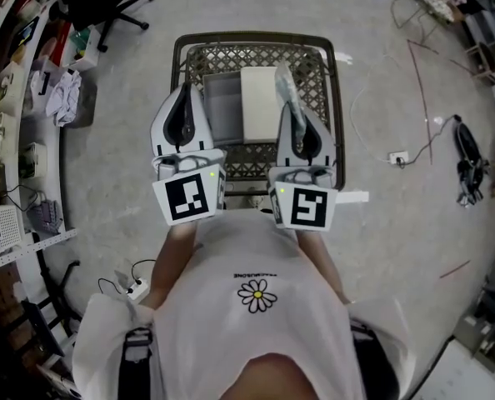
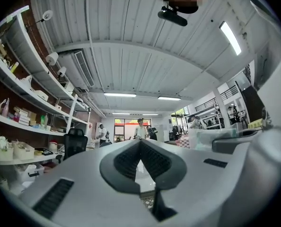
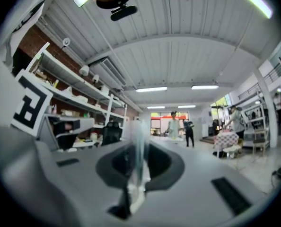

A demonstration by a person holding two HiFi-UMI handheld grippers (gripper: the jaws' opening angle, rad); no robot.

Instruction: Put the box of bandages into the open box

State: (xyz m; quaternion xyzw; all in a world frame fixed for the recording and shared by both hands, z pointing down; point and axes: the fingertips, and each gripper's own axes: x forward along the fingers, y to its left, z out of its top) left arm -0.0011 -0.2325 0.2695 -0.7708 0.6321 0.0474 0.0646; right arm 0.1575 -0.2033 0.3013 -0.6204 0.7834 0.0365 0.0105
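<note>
- While the right gripper (image 1: 295, 117) is clamped on the box of bandages (image 1: 285, 86), that thin pale pack stands edge-on between its jaws, above the right side of the wire cart (image 1: 181, 57).
- The open box (image 1: 222, 107) sits inside the cart, just left of the pack.
- The left gripper (image 1: 185, 94) hangs over the cart's left side, jaws together, holding nothing.

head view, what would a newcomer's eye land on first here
The black-and-white marker cubes on the two grippers, in the middle of the head view, stand out first. The right tongs are shut on a thin, pale packet, while the left tongs are shut on nothing. Past them, a wire mesh basket holds an open box.
</note>
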